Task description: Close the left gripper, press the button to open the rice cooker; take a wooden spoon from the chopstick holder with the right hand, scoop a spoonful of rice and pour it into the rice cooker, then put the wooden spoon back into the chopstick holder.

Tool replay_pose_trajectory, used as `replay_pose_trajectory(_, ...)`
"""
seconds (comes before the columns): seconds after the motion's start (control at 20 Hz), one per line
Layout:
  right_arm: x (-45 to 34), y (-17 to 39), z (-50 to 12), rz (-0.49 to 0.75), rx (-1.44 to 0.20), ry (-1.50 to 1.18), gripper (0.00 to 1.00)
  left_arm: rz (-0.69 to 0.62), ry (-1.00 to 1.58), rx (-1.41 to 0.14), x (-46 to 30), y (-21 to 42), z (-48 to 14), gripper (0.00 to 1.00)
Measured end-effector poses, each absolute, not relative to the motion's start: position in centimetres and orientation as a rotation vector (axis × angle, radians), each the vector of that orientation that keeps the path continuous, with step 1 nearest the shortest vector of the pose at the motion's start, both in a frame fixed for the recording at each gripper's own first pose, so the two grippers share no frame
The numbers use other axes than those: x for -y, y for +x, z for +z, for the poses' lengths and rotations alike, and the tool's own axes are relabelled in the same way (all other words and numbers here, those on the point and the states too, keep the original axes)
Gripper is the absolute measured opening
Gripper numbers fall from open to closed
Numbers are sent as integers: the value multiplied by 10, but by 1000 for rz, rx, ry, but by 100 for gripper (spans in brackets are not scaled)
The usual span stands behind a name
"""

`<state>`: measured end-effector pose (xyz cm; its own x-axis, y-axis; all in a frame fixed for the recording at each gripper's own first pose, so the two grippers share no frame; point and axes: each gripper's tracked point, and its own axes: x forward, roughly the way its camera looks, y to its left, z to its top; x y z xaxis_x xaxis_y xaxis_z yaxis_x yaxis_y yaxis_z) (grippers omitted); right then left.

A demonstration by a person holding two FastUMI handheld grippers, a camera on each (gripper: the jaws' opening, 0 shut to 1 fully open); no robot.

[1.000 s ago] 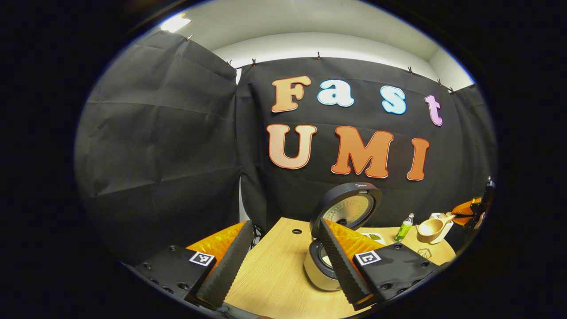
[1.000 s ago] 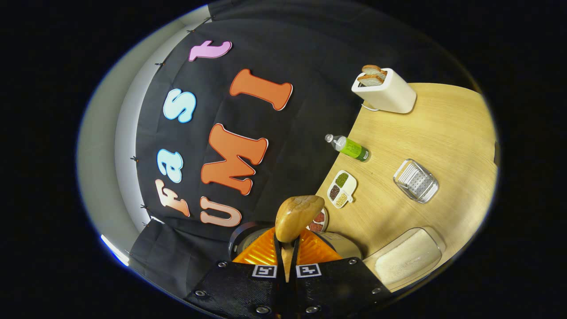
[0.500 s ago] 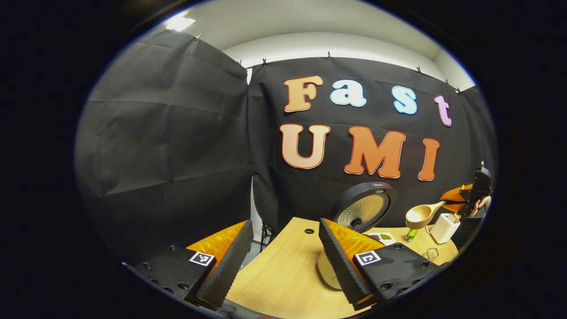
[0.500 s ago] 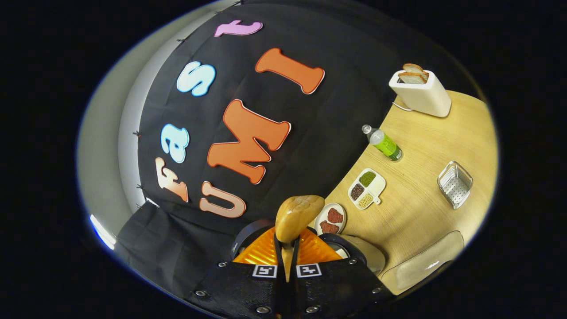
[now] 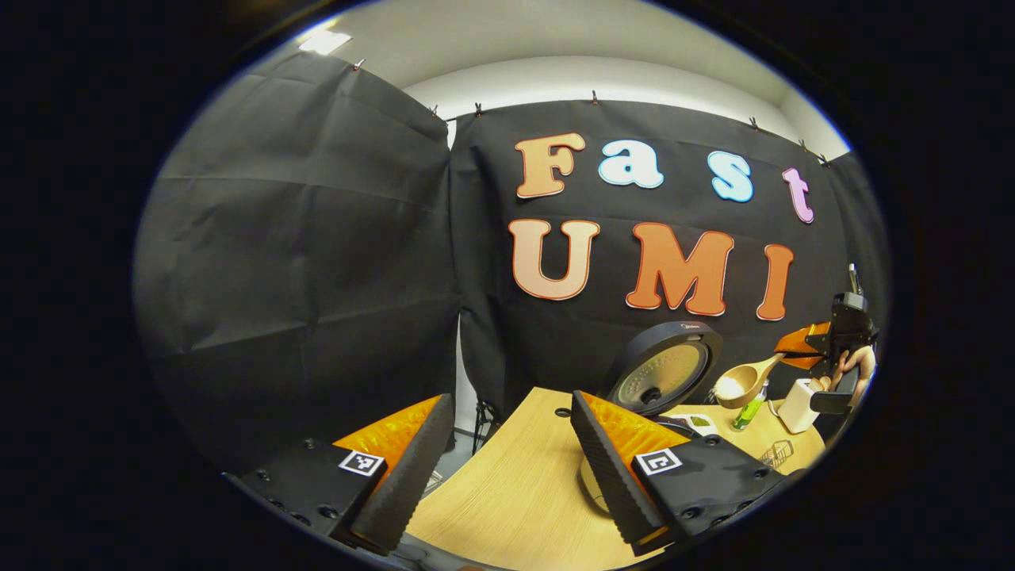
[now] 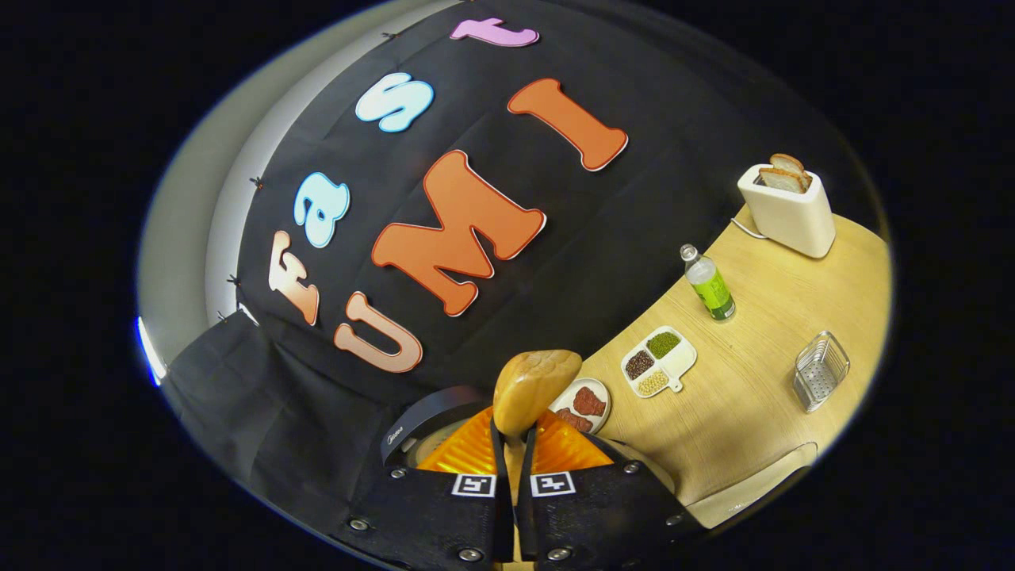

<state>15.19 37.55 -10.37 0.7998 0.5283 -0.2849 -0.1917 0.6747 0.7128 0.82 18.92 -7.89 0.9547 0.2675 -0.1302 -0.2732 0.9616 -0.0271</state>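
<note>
Nearest to us in the left gripper view, the left gripper (image 5: 507, 468) hangs over the front edge of the tabletop (image 5: 507, 492) with its jaws spread wide and nothing between them. In the right gripper view, the right gripper (image 6: 511, 464) has its jaws pressed together on the handle of the wooden spoon (image 6: 533, 387), whose bowl sticks out ahead of the fingers. We cannot tell from either view whether any rice sits in that bowl.

Just past the left gripper's right finger stands the rice cooker (image 5: 662, 379), with its lid up, so we judge the button press done. The spoon is out of its holder as well, so that step is done too. In the left gripper view the spoon is in the air just right of the raised lid, with the right gripper and the hand holding it beyond.

Farther back, toward the right rear of the tabletop, stands a white container (image 5: 795, 394) that we take for the chopstick holder. A pale tray (image 6: 753, 492) at the near right edge, in the right gripper view, may be the rice supply, though it is cut off.

Whether the scoop and pour are finished we cannot say. Returning the spoon to the holder is certainly left.
</note>
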Motion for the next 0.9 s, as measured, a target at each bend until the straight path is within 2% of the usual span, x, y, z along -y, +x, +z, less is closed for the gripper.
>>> replay_pose_trajectory(0.9,-402,153,-84,488,-371,459,2,283,-39,-141,-193,14,-86,97)
